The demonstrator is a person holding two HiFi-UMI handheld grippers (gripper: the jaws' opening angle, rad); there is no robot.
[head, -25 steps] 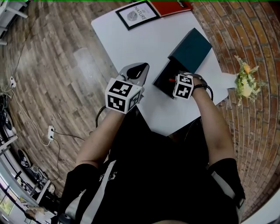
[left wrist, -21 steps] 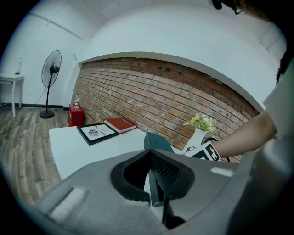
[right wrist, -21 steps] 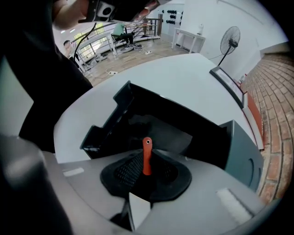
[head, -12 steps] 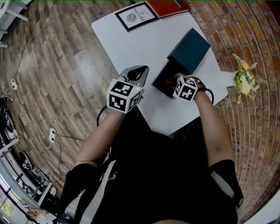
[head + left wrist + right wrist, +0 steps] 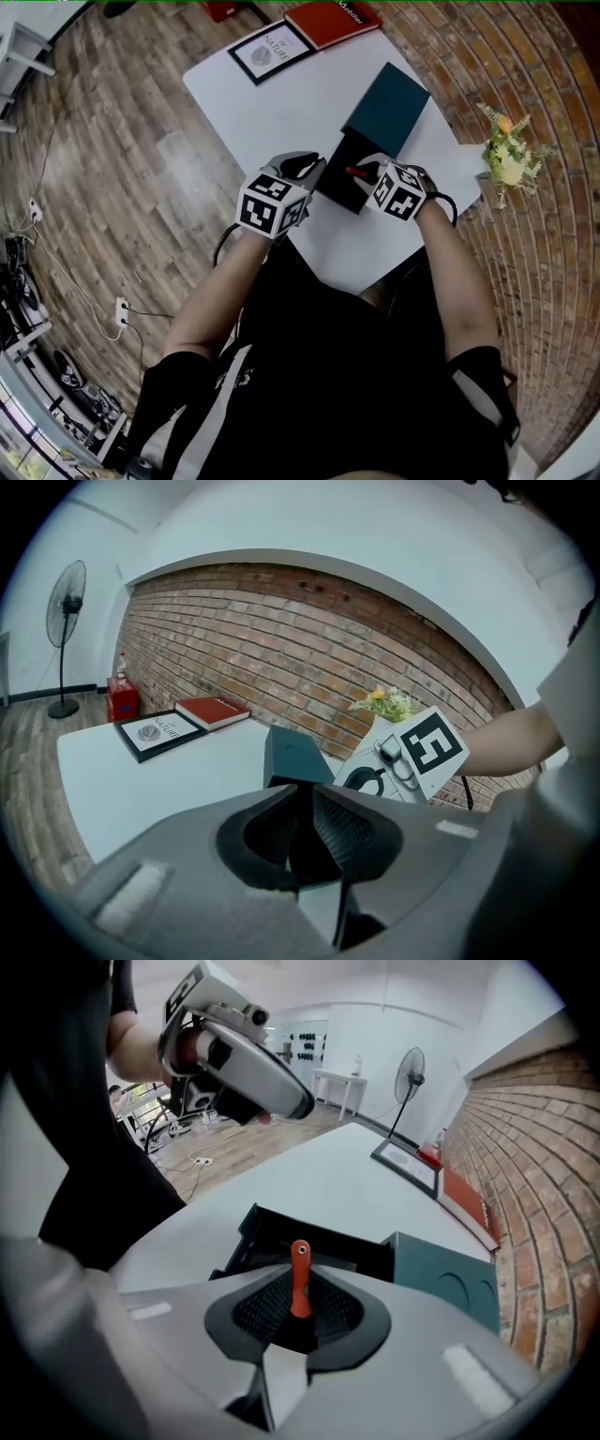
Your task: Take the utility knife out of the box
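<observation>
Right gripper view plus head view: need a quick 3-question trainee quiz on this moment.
1. True or false: the right gripper's jaws are shut on the red utility knife.
2. Where is the teal lid relative to the open box? A) on top of it B) beside it on the table C) on the floor
3. Fill in: beside the framed picture lies a red ____.
Key: 1 true; 2 B; 3 book.
</observation>
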